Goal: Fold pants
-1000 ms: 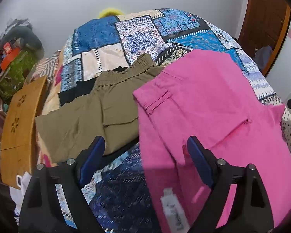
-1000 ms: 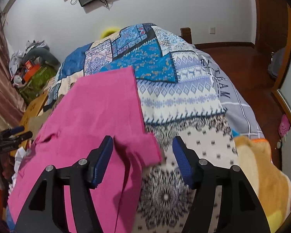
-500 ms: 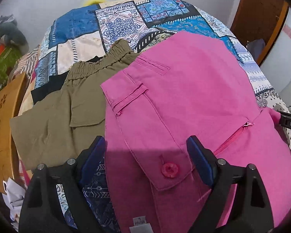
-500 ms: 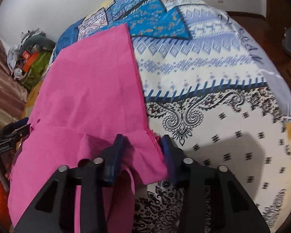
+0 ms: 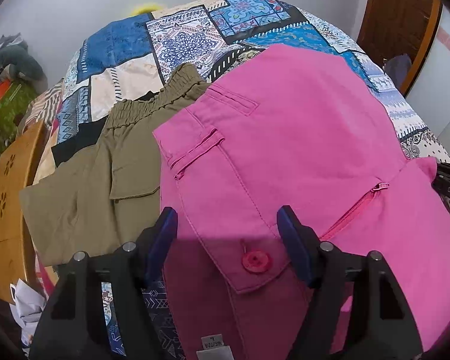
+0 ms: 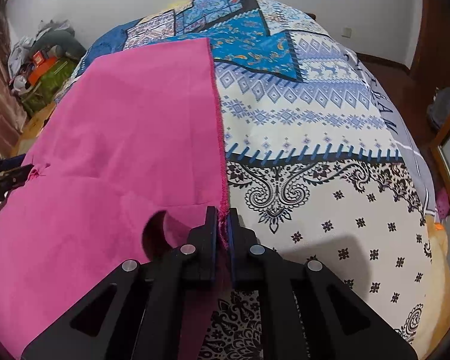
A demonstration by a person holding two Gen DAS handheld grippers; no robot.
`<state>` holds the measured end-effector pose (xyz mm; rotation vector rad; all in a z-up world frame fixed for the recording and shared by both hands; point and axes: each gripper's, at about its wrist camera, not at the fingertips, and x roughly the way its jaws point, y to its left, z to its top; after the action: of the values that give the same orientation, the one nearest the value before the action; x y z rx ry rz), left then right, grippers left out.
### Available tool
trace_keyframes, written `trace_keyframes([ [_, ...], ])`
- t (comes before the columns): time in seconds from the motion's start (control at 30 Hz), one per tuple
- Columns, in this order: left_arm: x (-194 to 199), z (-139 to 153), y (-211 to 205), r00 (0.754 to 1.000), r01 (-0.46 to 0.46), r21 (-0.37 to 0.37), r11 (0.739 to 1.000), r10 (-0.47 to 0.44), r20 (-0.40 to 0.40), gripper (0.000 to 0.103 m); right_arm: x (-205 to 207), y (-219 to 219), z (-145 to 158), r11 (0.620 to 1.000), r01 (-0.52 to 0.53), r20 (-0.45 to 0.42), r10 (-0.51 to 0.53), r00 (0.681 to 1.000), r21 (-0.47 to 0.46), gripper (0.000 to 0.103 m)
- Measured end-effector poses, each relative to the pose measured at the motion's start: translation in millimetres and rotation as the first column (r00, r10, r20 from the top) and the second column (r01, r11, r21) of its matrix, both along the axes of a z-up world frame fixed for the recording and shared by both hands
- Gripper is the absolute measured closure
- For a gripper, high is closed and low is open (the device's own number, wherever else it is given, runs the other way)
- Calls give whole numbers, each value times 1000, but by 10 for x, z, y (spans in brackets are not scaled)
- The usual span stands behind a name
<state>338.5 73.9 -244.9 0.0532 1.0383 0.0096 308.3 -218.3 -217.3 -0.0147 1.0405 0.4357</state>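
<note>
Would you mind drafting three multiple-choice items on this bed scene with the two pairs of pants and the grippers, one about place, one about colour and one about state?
1. Where do the olive pants lie relative to the pink pants in the left wrist view?
A. To their left
B. To their right
C. On top of them

2. What colour is the button on the pink pants?
A. Black
B. Red-pink
C. White

3. What is the right gripper doing?
A. Standing wide open above the bedspread
B. Shut on the pink pants' edge
C. Shut on the olive pants

Answers:
1. A, the olive fabric lies left of the pink, its right edge tucked under it.
2. B, the round button by the left gripper is red-pink.
3. B, the pink hem is pinched between its closed pads, above the patterned bedspread.
</note>
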Motion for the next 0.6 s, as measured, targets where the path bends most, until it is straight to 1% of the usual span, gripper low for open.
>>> trace_keyframes([
  [0.07, 4, 15, -22, 1000, 7, 17, 1000, -7, -2, 31, 13, -34, 6, 1000, 12, -5, -12, 1000, 5, 98],
  [0.17, -18, 108, -28, 1000, -4, 42, 999, 4, -6, 32, -17, -91, 69, 999, 45, 2, -45, 999, -28, 98],
  [0.23, -63, 195, -8, 1000, -14, 48, 999, 14, 1, 32, -35, -175, 148, 998, 70, 2, -70, 998, -3, 97],
  [0.3, -137, 298, 24, 1000, -17, 40, 999, 16, 20, 32, -103, -284, 323, 995, 90, 17, -91, 996, 40, 95],
  [0.37, -199, 371, 37, 999, -15, 41, 999, 14, 34, 32, -159, -320, 488, 994, 87, 36, -89, 995, 68, 87],
  [0.4, -237, 400, 40, 999, -12, 34, 999, 10, 40, 32, -211, -341, 599, 993, 82, 58, -87, 994, 89, 76],
  [0.43, -258, 413, 40, 999, -9, 27, 1000, 8, 42, 31, -245, -329, 670, 992, 74, 73, -82, 994, 106, 63],
  [0.5, -301, 410, 29, 999, -2, 12, 1000, 2, 41, 28, -300, -254, 744, 990, 50, 90, -62, 994, 129, 52],
  [0.53, -320, 383, 14, 999, 2, 13, 1000, -2, 37, 26, -310, -192, 752, 991, 34, 88, -46, 995, 132, 52],
  [0.6, -320, 315, -16, 1000, 7, 33, 999, -7, 21, 25, -266, -48, 688, 993, 6, 72, -15, 997, 119, 52],
])
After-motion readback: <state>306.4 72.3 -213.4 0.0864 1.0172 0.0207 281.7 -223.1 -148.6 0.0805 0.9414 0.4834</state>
